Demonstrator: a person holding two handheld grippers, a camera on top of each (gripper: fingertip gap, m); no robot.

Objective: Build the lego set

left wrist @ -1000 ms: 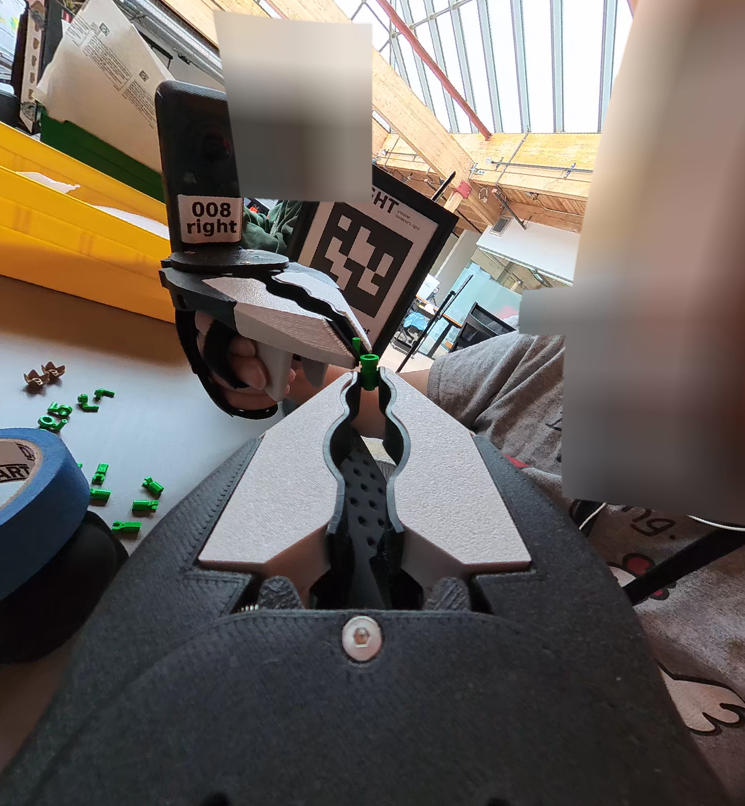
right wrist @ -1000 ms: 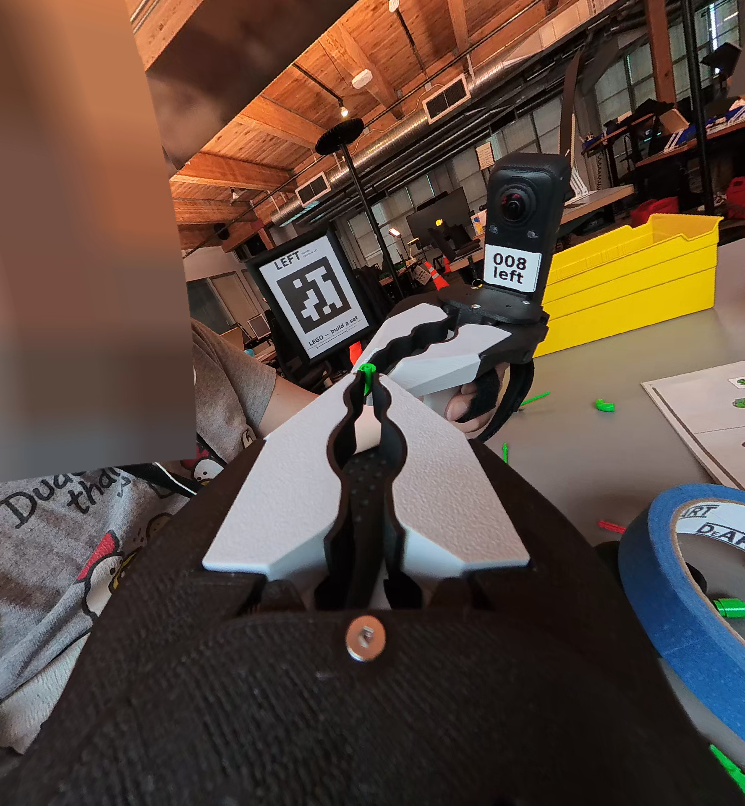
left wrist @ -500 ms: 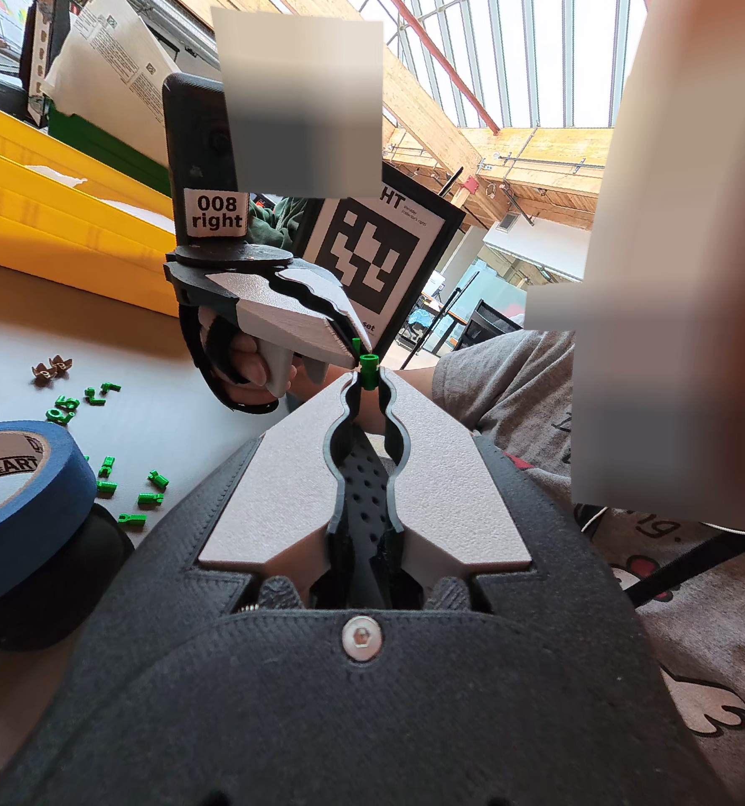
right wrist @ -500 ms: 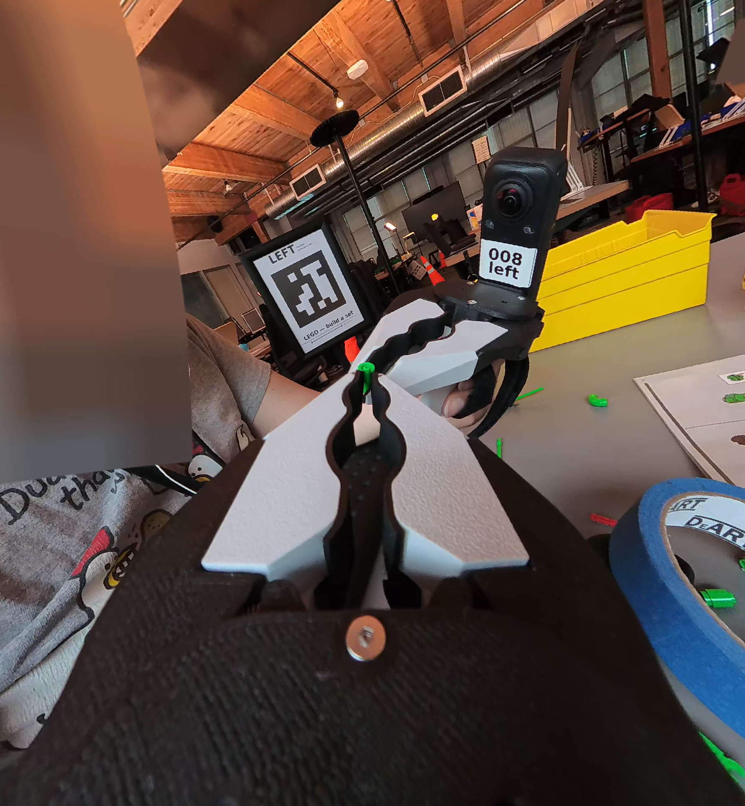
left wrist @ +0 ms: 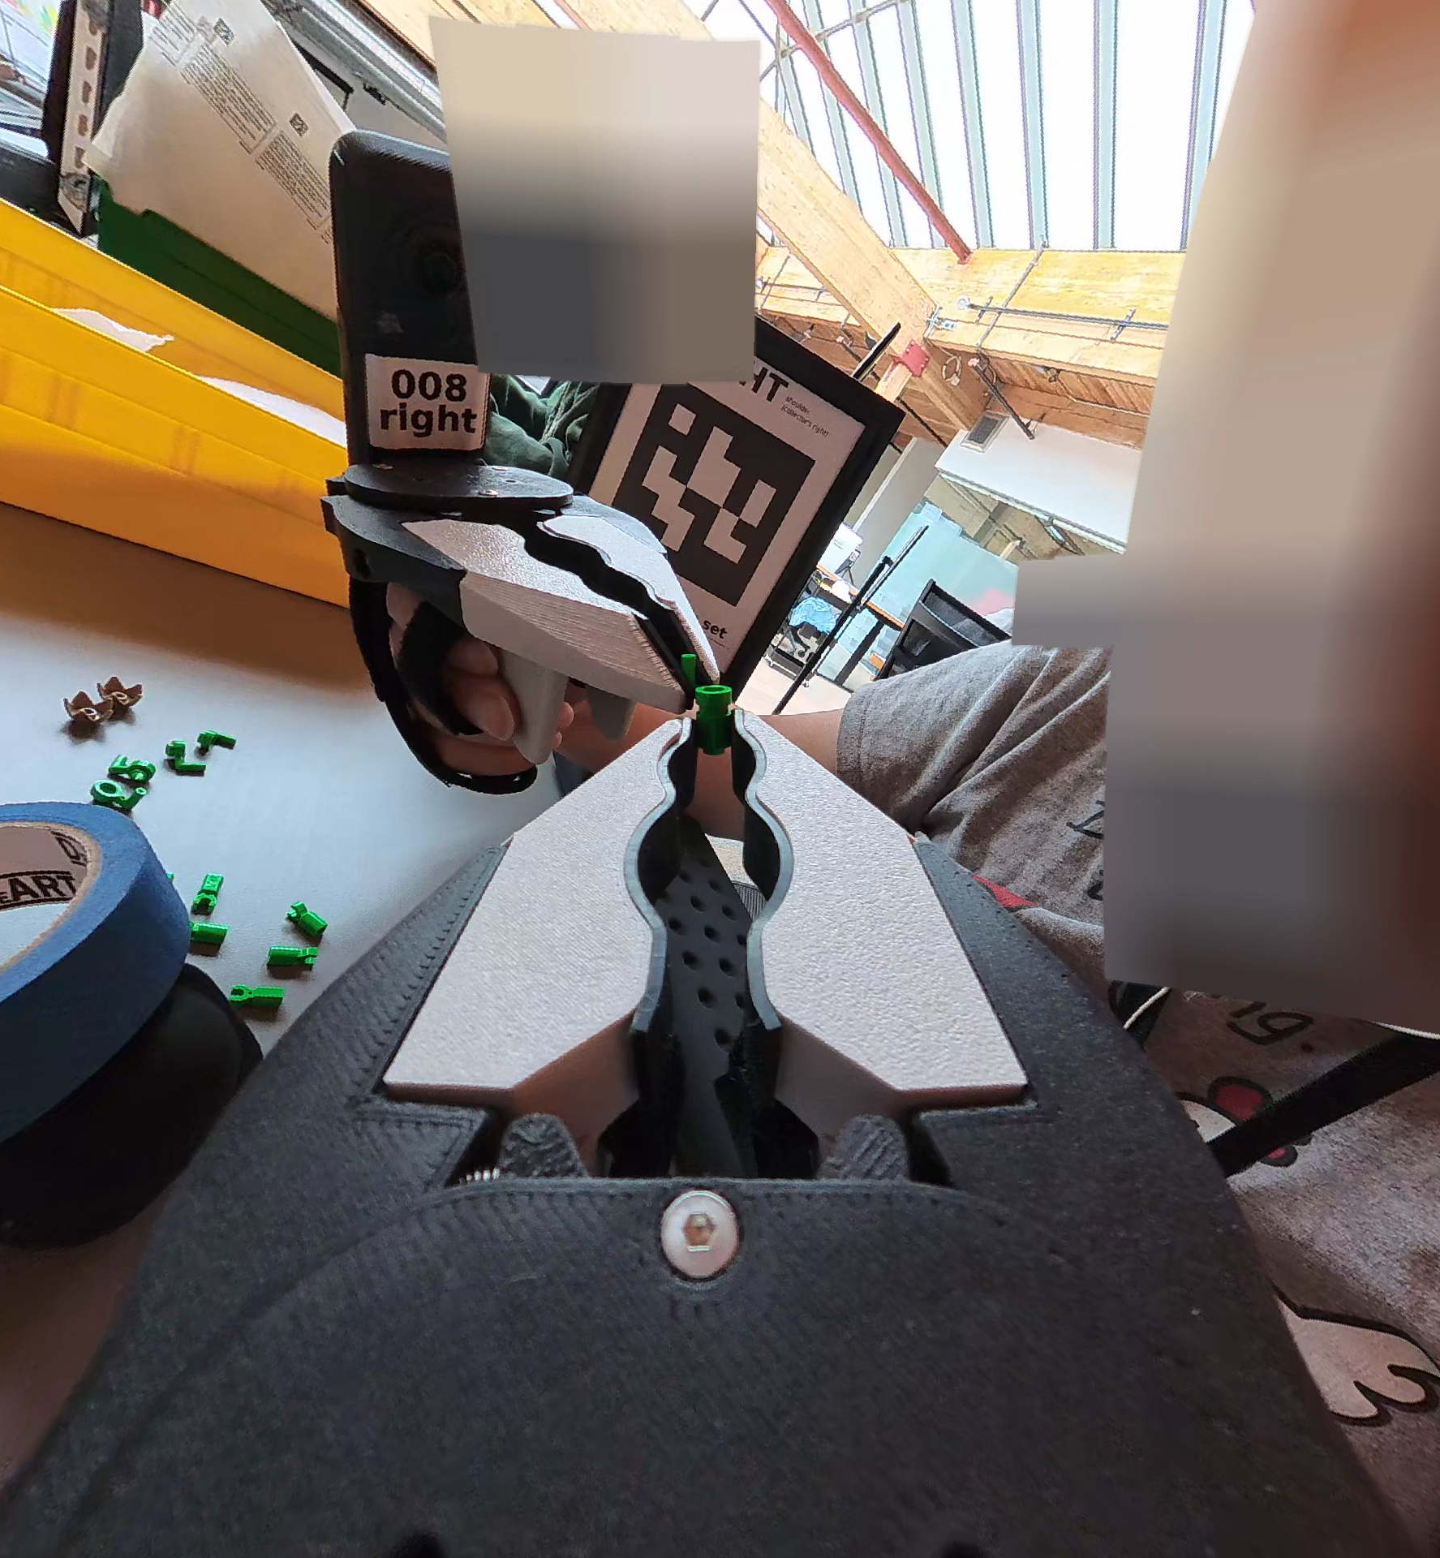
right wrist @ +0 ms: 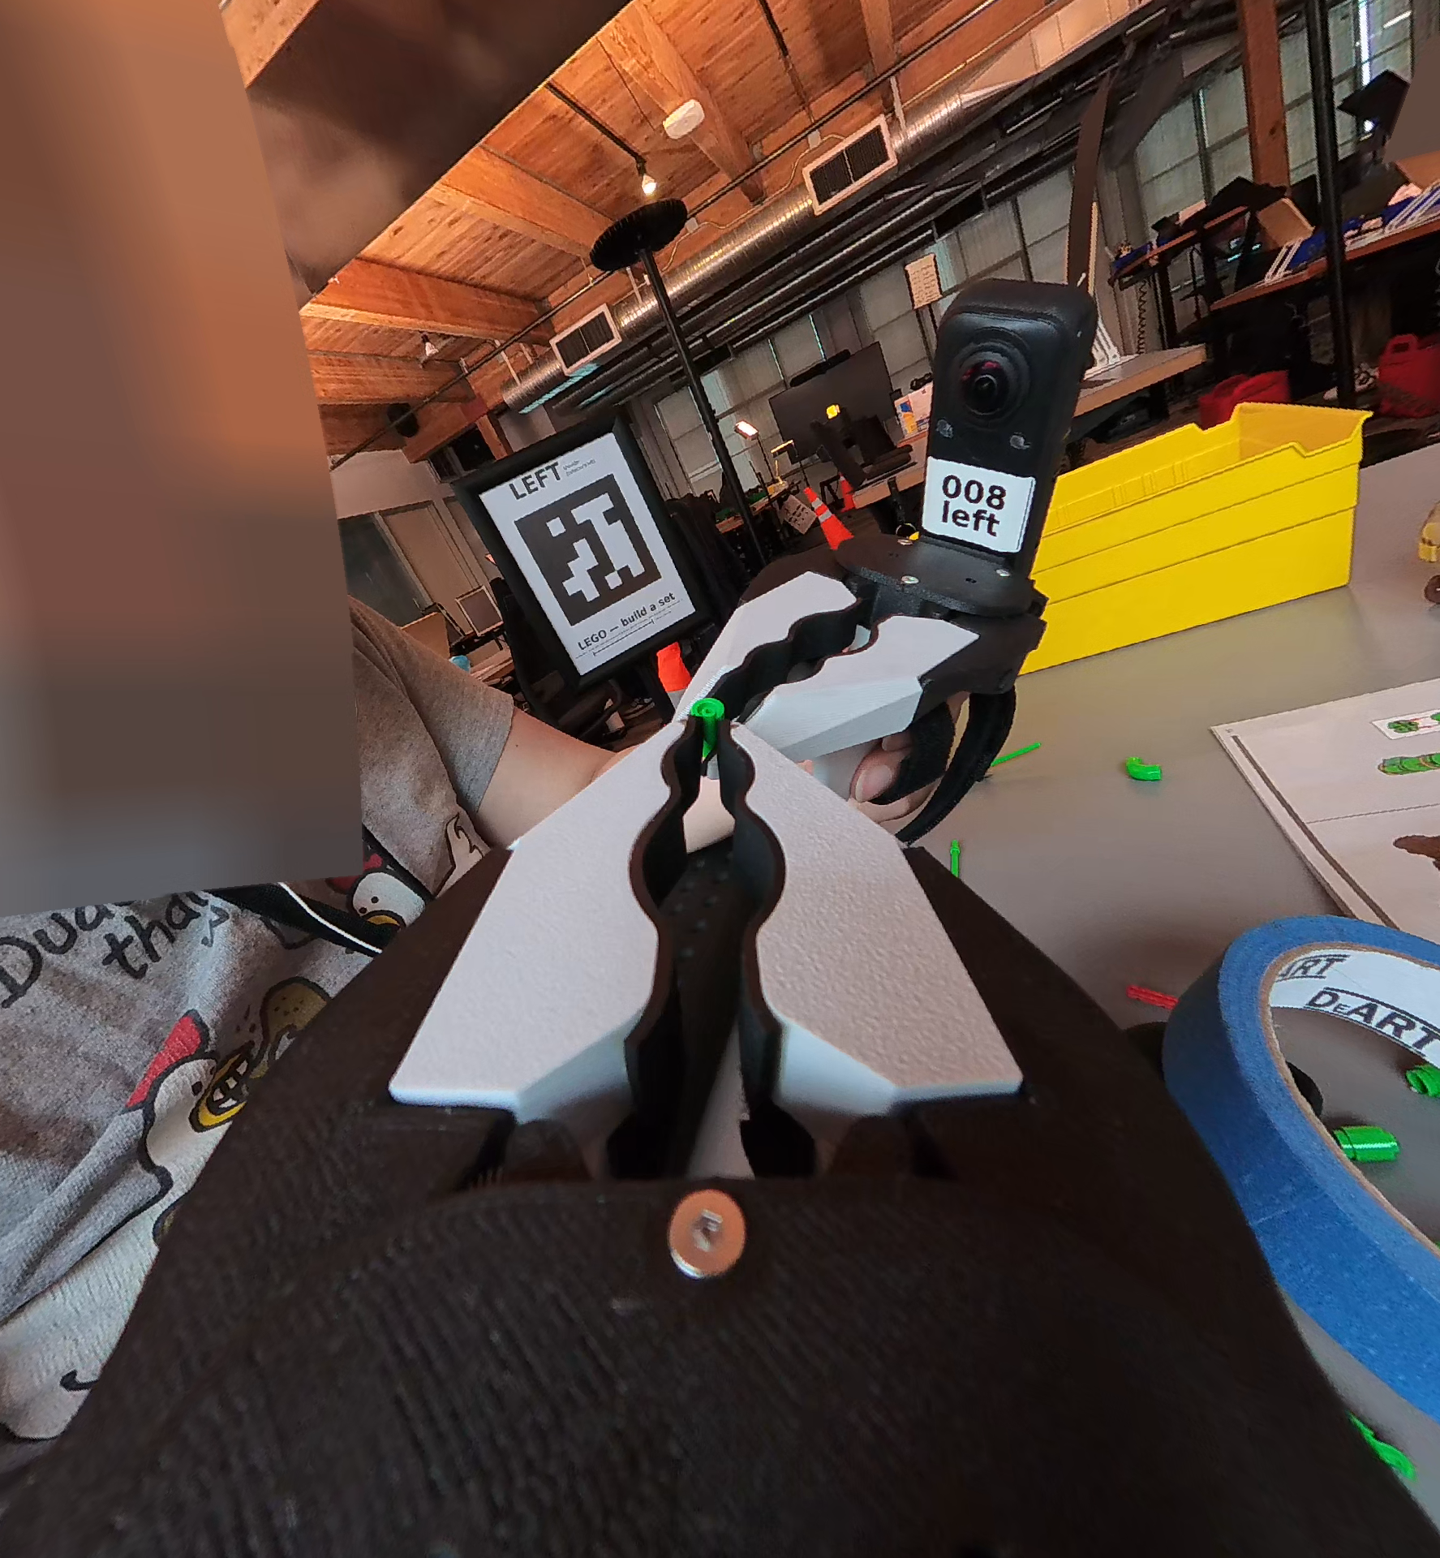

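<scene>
Two grippers meet tip to tip above the table edge, each one pinching a small green Lego part. The left gripper (left wrist: 709,732) has its jaws drawn narrow on a green cylindrical piece (left wrist: 711,712), which stands upright and pokes out past the fingertips. The right gripper (right wrist: 706,735) is likewise closed down on a thin green stem (right wrist: 708,742), its tip pointing toward the cylinder (in the right wrist view the two pieces overlap, so whether they already touch cannot be told).

The step in hand appears to be a mid-air join: seating the stem into the hollow of the cylinder. The next move probably calls for fine alignment of the two axes and a short, straight push, with both grips kept firm so that neither tiny part twists or pops free.

Farther out, loose green pieces (left wrist: 293,955) lie scattered on the grey table (left wrist: 278,809) beside a roll of blue tape (left wrist: 67,944), which rings a few more green parts. An instruction sheet (right wrist: 1374,809) lies near the roll, and yellow bins (right wrist: 1205,523) stand at the back.
</scene>
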